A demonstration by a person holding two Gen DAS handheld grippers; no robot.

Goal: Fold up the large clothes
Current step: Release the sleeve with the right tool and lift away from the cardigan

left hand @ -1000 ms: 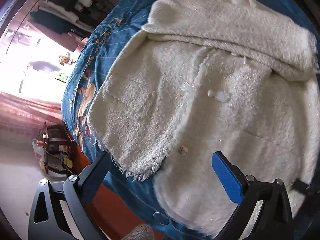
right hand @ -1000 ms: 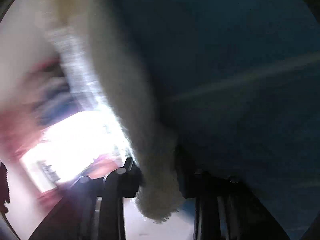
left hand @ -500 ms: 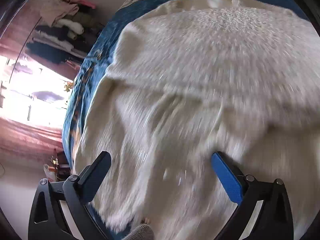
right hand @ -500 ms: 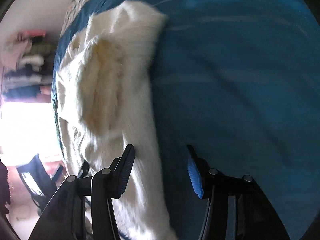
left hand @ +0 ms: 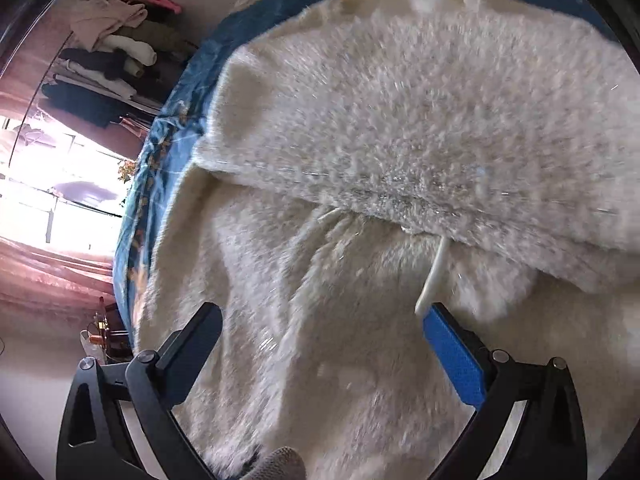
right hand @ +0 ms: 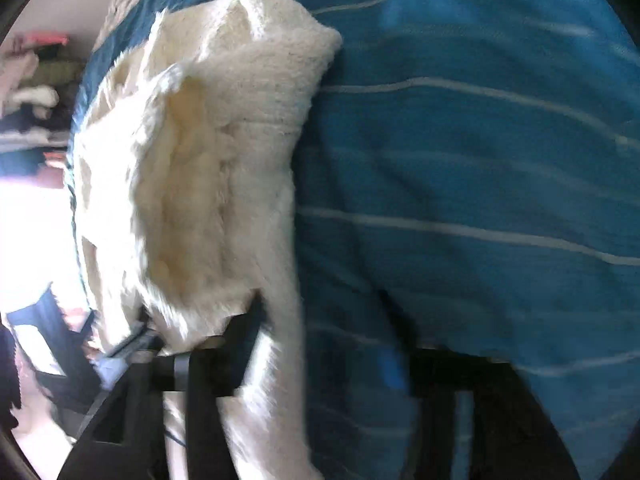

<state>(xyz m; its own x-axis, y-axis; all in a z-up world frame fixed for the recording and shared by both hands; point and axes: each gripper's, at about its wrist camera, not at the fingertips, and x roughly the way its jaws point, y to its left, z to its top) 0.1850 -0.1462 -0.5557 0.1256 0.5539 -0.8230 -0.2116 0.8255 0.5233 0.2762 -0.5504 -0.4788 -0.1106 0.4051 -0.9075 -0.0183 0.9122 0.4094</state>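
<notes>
A large cream fluffy garment (left hand: 380, 152) lies on a blue bed cover (left hand: 176, 120). One part is folded across its upper half, with a fold edge running left to right. My left gripper (left hand: 320, 328) is open and empty, hovering low over the garment's lower part. In the right wrist view the same garment (right hand: 208, 168) lies bunched at the left on the blue striped cover (right hand: 480, 160). My right gripper (right hand: 324, 344) is open, its fingers apart, with the garment's right edge lying between them.
A stack of folded clothes (left hand: 112, 60) stands on shelves at the far left. A bright window (left hand: 48, 200) is behind it. The bed's left edge (left hand: 124, 264) drops to the floor, where small items (left hand: 100, 340) stand.
My right gripper let go of the garment and opened, then moved low beside it. My left gripper moved forward over the garment. A part of the garment now lies folded across.
</notes>
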